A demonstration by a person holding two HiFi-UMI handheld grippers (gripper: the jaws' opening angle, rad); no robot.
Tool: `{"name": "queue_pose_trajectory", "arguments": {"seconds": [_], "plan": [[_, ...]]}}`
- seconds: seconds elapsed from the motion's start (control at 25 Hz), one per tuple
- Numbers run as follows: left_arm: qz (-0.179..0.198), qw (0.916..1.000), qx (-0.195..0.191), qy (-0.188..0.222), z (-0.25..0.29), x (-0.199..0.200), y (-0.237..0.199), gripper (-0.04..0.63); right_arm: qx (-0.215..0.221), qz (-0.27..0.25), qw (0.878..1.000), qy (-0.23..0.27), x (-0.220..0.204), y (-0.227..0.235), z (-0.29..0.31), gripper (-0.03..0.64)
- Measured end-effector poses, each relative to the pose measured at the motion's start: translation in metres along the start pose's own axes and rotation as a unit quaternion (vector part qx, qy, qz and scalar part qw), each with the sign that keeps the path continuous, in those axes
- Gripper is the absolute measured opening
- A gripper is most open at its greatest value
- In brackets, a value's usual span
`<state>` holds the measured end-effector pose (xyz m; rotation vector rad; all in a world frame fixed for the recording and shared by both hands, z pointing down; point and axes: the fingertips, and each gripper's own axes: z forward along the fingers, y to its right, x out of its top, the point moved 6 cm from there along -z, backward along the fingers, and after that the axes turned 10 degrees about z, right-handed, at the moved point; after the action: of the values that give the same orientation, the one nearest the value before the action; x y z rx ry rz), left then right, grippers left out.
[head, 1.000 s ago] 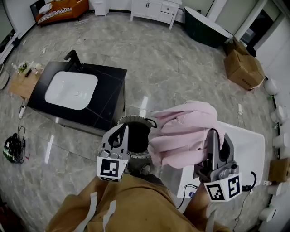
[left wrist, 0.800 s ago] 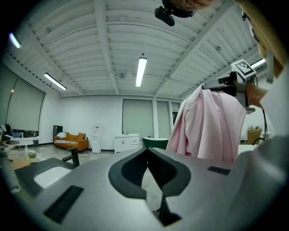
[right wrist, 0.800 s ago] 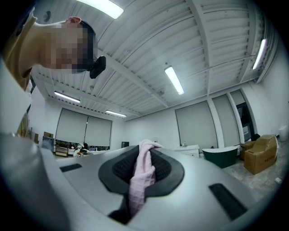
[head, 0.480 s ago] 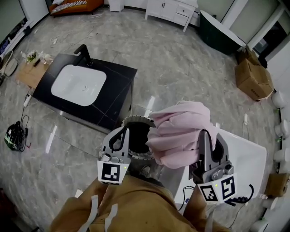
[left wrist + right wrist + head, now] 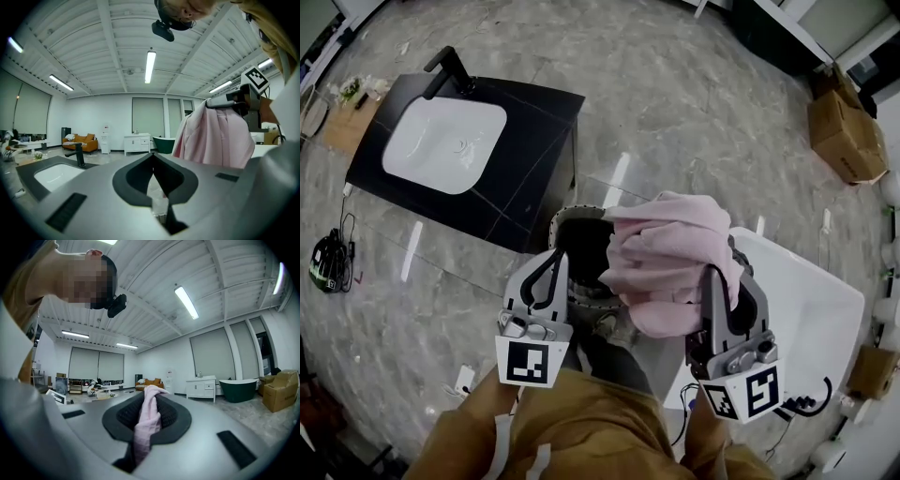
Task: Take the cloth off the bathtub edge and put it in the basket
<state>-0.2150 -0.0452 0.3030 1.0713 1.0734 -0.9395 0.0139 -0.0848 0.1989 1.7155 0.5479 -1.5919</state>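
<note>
A bunched pink cloth [image 5: 666,248] hangs from my right gripper [image 5: 712,274], whose jaws are shut on it. In the right gripper view a fold of the cloth [image 5: 145,420] is pinched between the pads at the gripper [image 5: 149,397]. The cloth hovers over the right rim of the round dark basket [image 5: 565,223] on the floor. My left gripper [image 5: 556,260] is beside the cloth, over the basket's left side, with its tips together and nothing held. From the left gripper [image 5: 153,155] the cloth [image 5: 220,136] shows to the right. The white bathtub [image 5: 811,319] lies to the right.
A black vanity with a white sink [image 5: 445,141] and black faucet [image 5: 450,67] stands to the upper left of the basket. A cardboard box [image 5: 848,136] sits at the far right. Cables and a dark bundle [image 5: 328,262] lie on the marble floor at the left.
Both grippers have come down and closer to the basket, the right one carrying the pink cloth with it. The cloth now overlaps the basket's right rim.
</note>
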Motion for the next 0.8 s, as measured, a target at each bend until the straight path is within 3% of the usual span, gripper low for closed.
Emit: {"name": "queue_pose_trajectory", "arguments": {"seconds": [0.64, 0.8], "plan": [[0.001, 0.9990, -0.003, -0.044, 0.043, -0.147, 0.028, 0.003, 0.019, 0.021, 0.998, -0.049, -0.185, 0.034, 0.042, 0.029], [-0.007, 0.9994, 0.006, -0.034, 0.055, -0.182, 0.033, 0.003, 0.022, 0.020, 0.998, -0.061, -0.237, 0.046, 0.049, 0.029]]}}
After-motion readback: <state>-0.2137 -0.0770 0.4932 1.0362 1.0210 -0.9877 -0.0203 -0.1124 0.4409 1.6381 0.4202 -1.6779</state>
